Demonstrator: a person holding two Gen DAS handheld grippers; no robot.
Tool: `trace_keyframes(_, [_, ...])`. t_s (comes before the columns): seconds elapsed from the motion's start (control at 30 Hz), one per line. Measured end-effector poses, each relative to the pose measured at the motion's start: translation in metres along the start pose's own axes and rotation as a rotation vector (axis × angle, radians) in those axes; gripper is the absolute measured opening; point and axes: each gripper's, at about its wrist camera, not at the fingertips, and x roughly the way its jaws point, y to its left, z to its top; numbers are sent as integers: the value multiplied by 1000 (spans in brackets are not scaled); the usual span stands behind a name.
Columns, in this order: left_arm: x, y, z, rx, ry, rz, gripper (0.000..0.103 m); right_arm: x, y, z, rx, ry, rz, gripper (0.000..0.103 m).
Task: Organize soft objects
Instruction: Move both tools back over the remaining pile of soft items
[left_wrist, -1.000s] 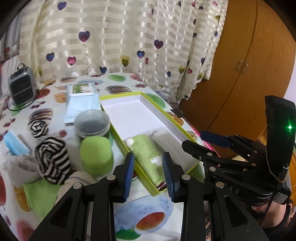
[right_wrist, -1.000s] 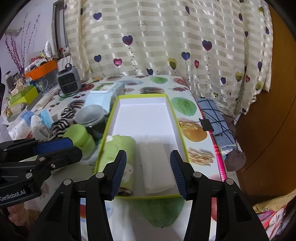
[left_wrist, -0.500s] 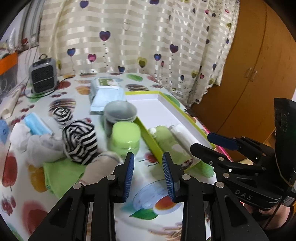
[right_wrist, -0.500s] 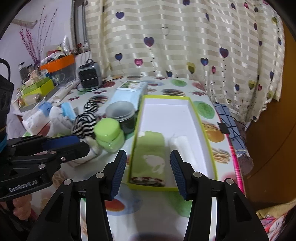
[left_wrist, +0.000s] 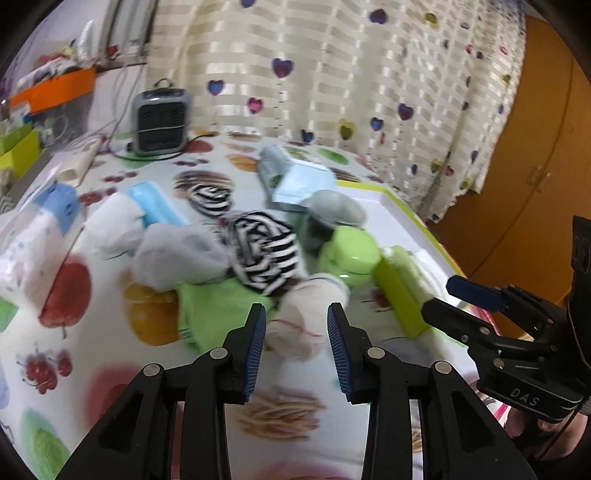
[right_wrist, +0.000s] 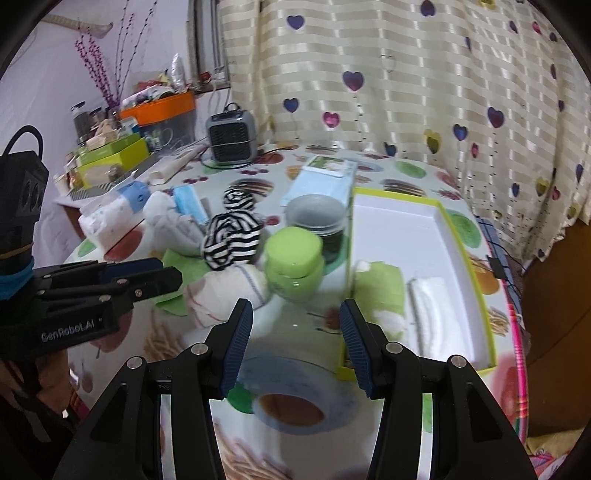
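The left tongs (left_wrist: 296, 343) hang over the fruit-patterned worktop (left_wrist: 110, 354) with their jaws parted, having just been opening wider; a cream rolled sock (left_wrist: 306, 317) lies on the cloth in line with the gap, but the pads do not press on it. Behind it sit a green cloth (left_wrist: 210, 306), a striped black-and-white roll (left_wrist: 264, 254) and a grey roll (left_wrist: 177, 254). The right tongs (right_wrist: 295, 341) stand about half open and hold nothing, hovering over the worktop beside a lime jar (right_wrist: 293, 262). To their right the lime-rimmed white box (right_wrist: 402, 225) holds 2 rolled items at its near end: a green one (right_wrist: 384, 291) and a white one (right_wrist: 430, 306), side by side.
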Motion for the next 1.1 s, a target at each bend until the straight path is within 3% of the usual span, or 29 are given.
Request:
trace_keyframes(0.47, [10, 47, -5, -75, 28, 72, 38, 24, 22, 1, -21, 52, 66, 50])
trace_keyframes(0.57, [14, 52, -5, -90, 32, 71, 49, 28, 25, 1, -18, 59, 91, 50])
trace_keyframes(1.1, [39, 62, -5, -99, 78, 96, 50, 54, 27, 2, 70, 101, 168, 53])
